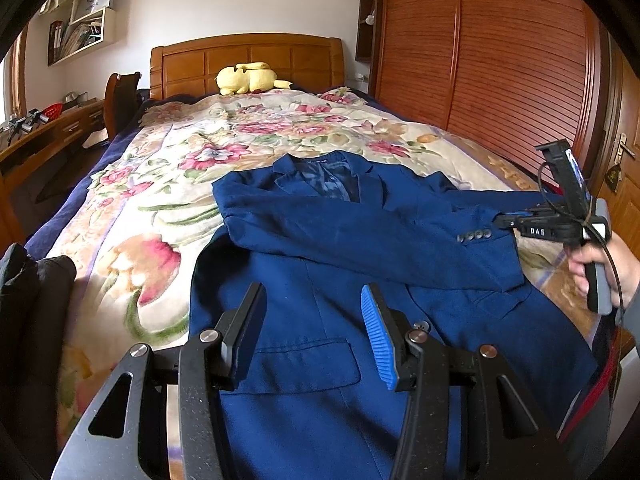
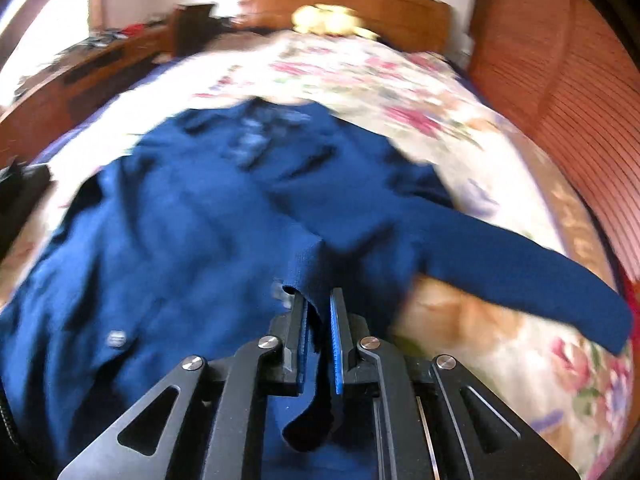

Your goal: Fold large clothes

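A blue blazer [image 1: 340, 264] lies face up on the floral bedspread [image 1: 168, 168], its hem at the foot edge of the bed and its collar pointing toward the wooden headboard [image 1: 248, 60]. The fold looks barely under way: one sleeve [image 1: 360, 224] is laid across the chest toward the bed's right edge, while the other sleeve [image 2: 520, 276] stretches out over that edge onto the spread. The body is unfolded, with the pocket flap and front buttons in plain sight. The right gripper [image 2: 318, 308] has its jaws nearly together, pinching a fold of the blue cloth near the crossed sleeve's cuff. The left gripper [image 1: 314, 332] hangs above the lower front with its jaws apart and nothing between them. Left to do, I judge: bring in the second sleeve, then fold the body.
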A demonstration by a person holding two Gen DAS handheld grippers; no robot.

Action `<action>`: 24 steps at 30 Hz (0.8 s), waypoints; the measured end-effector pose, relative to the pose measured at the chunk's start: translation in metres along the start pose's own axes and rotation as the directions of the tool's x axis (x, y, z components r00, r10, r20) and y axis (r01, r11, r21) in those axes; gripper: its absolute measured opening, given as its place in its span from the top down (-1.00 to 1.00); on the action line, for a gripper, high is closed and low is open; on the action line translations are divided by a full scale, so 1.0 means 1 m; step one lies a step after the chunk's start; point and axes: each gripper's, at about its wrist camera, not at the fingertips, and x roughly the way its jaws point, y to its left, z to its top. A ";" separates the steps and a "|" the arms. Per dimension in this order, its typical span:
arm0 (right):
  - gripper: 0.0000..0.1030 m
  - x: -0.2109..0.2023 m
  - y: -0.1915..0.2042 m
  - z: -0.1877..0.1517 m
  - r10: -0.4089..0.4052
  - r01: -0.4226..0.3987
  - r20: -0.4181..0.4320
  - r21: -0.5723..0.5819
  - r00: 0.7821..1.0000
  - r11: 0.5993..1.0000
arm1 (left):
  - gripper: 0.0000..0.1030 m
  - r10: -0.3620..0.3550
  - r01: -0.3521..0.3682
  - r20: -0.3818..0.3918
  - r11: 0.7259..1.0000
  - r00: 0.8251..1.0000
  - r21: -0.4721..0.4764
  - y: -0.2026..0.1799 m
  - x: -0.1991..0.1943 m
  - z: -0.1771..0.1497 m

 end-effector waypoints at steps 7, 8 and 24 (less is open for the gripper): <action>-0.05 -0.008 -0.039 -0.010 -0.013 0.010 0.029 0.094 1.000 0.995 | 0.03 -0.017 0.017 -0.003 1.000 1.000 0.014 -0.010 0.005 -0.003; -0.07 -0.017 -0.041 -0.016 -0.008 0.004 0.036 0.105 0.999 0.994 | 0.03 -0.021 0.021 -0.004 1.000 1.000 0.016 -0.012 0.006 -0.004; -0.18 -0.009 -0.139 -0.082 -0.114 0.113 -0.010 0.243 0.993 0.963 | 0.03 -0.039 0.047 -0.078 0.993 0.996 0.106 -0.069 0.040 -0.024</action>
